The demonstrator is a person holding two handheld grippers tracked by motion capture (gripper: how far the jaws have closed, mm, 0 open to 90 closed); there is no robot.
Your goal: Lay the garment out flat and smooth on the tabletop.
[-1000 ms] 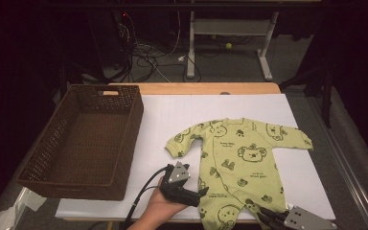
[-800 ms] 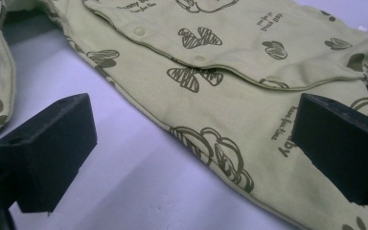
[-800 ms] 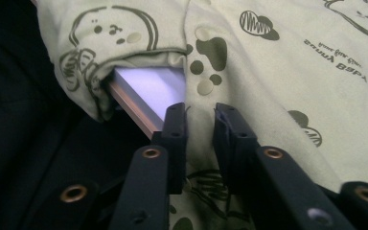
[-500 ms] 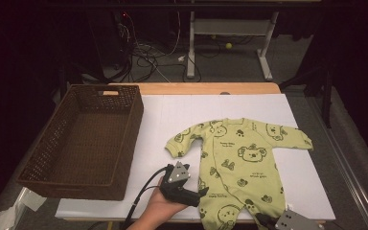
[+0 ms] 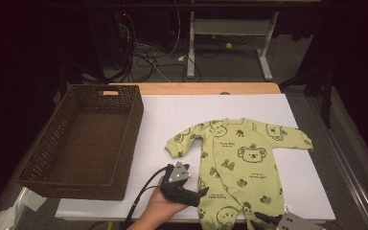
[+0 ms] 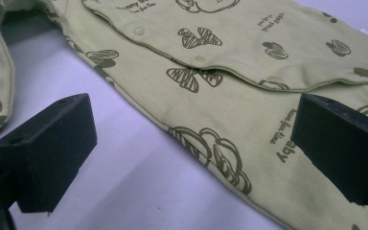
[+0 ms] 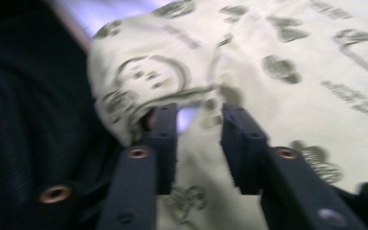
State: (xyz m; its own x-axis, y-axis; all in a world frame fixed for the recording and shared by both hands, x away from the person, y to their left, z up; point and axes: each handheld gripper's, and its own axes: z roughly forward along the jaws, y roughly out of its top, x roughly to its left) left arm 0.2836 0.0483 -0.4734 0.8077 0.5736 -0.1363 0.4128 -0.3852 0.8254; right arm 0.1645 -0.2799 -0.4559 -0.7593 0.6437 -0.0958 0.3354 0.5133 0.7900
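Nothing is folded or stowed yet: the wicker basket (image 5: 81, 141), left of the baby romper (image 5: 239, 165), holds nothing, and the romper lies flat, sleeves spread. The left gripper (image 5: 195, 194) rests at the romper's left edge, jaws wide and released. The right gripper (image 7: 199, 139), at the romper's near leg, has just been opening; no cloth is pinched. Its body is cut off in the high view and its own view is blurred.

One camera looks down from high above the white table (image 5: 172, 115). Two ride close, low. All see the green baby suit with brown animal prints (image 5: 239, 163).
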